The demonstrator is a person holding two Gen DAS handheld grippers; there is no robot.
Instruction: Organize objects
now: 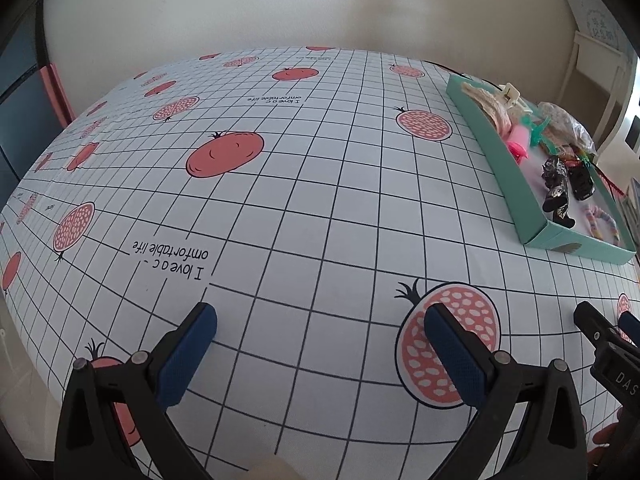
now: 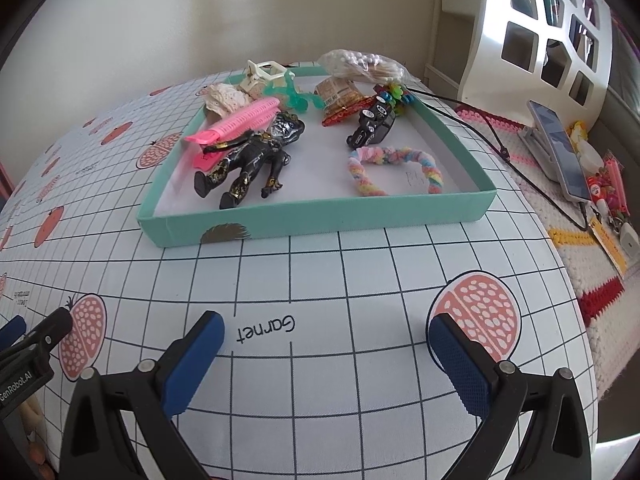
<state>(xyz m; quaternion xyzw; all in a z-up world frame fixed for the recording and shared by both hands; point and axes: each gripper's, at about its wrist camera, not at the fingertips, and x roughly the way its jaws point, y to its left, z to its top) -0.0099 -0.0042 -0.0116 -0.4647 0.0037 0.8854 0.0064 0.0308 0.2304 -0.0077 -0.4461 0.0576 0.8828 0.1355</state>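
1. Sorting looks either finished or not yet begun: every loose item in view lies inside the teal box (image 2: pixel 320 216), and nothing sits on the checked tablecloth (image 1: pixel 320 200) between the box and the grippers. Which of the two it is cannot be told from this moment alone.
2. Inside the box, the black action figure (image 2: pixel 248 160) lies on its back at the near left, with the pink hair roller (image 2: pixel 240 122) just behind it. The pastel braided bracelet (image 2: pixel 394 172) rests near the front wall, the black toy car (image 2: pixel 372 126) behind it, and a white hair claw (image 2: pixel 262 72) and a bag of cotton swabs (image 2: pixel 360 65) at the far edge.
3. If more is to come, the next move calls for reaching forward over the front wall and choosing one piece; the figure's sprawled limbs and the soft bracelet would both need a careful, centred pinch.
4. The right gripper (image 2: pixel 326 340) hovers low over the cloth, short of the box, pointing straight at it, its blue pads (image 2: pixel 196 356) spread wide with nothing between them.
5. The left gripper (image 1: pixel 320 332) hangs just beside it, aimed at bare cloth with the box off to its right, jaws likewise wide apart and empty.
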